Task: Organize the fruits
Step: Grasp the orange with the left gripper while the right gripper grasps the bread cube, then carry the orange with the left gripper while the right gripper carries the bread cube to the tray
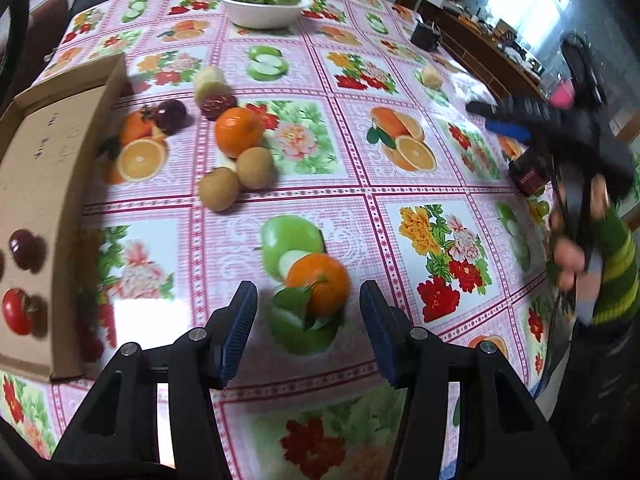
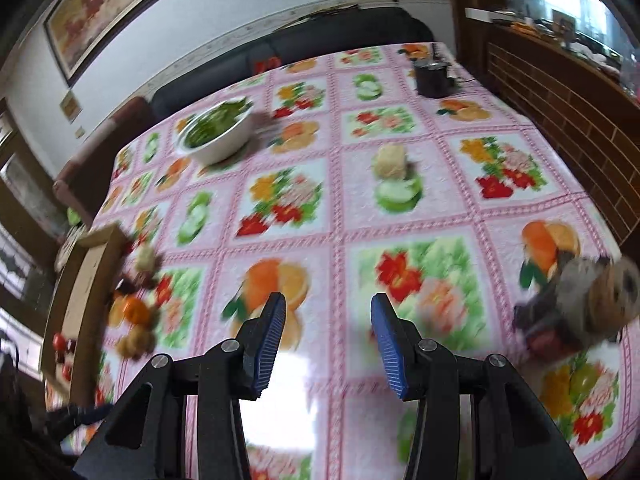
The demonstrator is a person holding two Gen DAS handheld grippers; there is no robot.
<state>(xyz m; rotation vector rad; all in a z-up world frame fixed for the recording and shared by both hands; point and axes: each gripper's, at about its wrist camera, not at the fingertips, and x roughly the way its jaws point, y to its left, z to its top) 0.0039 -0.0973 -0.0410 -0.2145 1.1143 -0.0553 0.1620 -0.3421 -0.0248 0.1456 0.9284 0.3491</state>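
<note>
Orange [image 1: 320, 282] with a leaf, lying on the tablecloth [image 1: 400, 80] just ahead of the left gripper [image 1: 308, 312], at twelve o'clock, jaws wide and holding nothing. Cardboard box [image 1: 40, 184] at nine o'clock, tomatoes already inside. Right gripper [image 2: 328, 328] half open over bare cloth, also empty. Risk: round fruit rolling off a one-sided pinch, or slipping on the glossy cloth.

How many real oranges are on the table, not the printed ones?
2. One orange with leaves lies between the open left claw fingers; the other orange sits farther back beside two brown fruits. The cardboard box may hide more.
</note>
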